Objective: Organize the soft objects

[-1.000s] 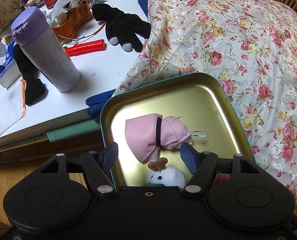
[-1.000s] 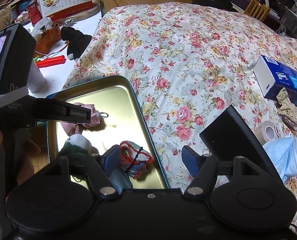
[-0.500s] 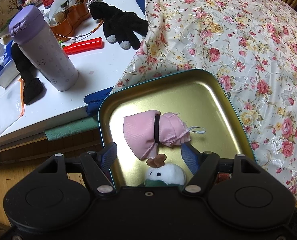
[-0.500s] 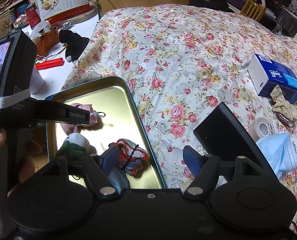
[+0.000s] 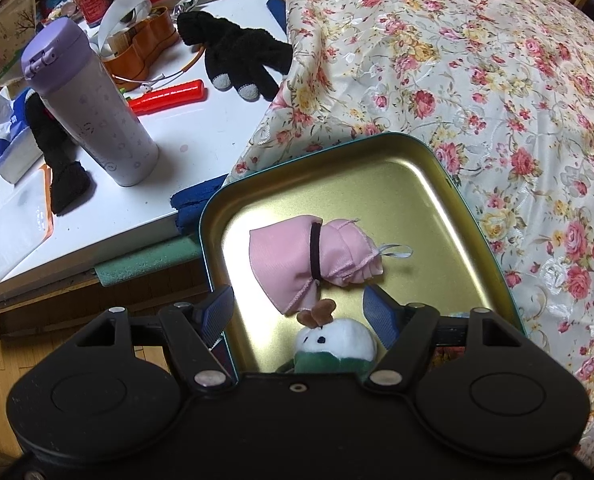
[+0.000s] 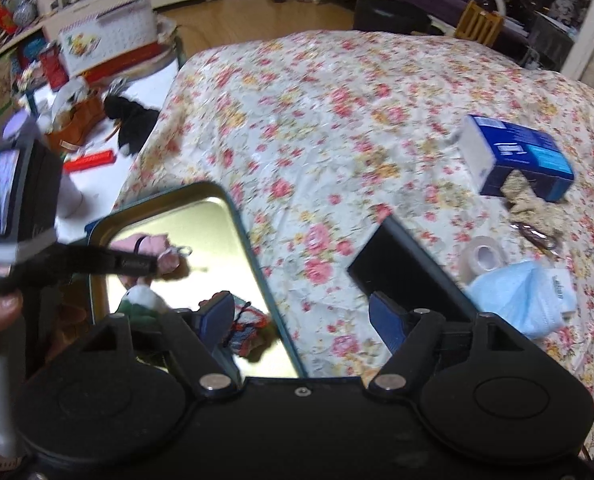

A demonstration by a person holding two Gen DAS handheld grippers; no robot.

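A teal-rimmed gold tin tray [image 5: 429, 160] lies on the floral cloth. In it lie a pink fabric pouch [image 5: 297, 258] with a black band, a small white plush toy [image 5: 335, 340] with a green body, and a red-and-blue knitted item [image 6: 249, 326]. My left gripper [image 5: 297, 310] is open and empty, just above the plush toy. My right gripper [image 6: 301, 314] is open and empty over the tray's right rim [image 6: 253, 248]. A blue face mask [image 6: 525, 296] lies on the cloth at the right.
A white side table [image 5: 201, 120] holds a purple-lidded bottle [image 5: 85, 100], black gloves [image 5: 237, 54], and a red tool [image 5: 169, 94]. On the floral cloth [image 6: 337, 128] are a blue box [image 6: 513, 156], a tape roll [image 6: 485, 256] and a black flat object [image 6: 401, 268].
The left gripper has drawn slightly back and left over the tray. The right gripper has lifted and swung up and right, blurring its view; the knitted item stays in the tray.
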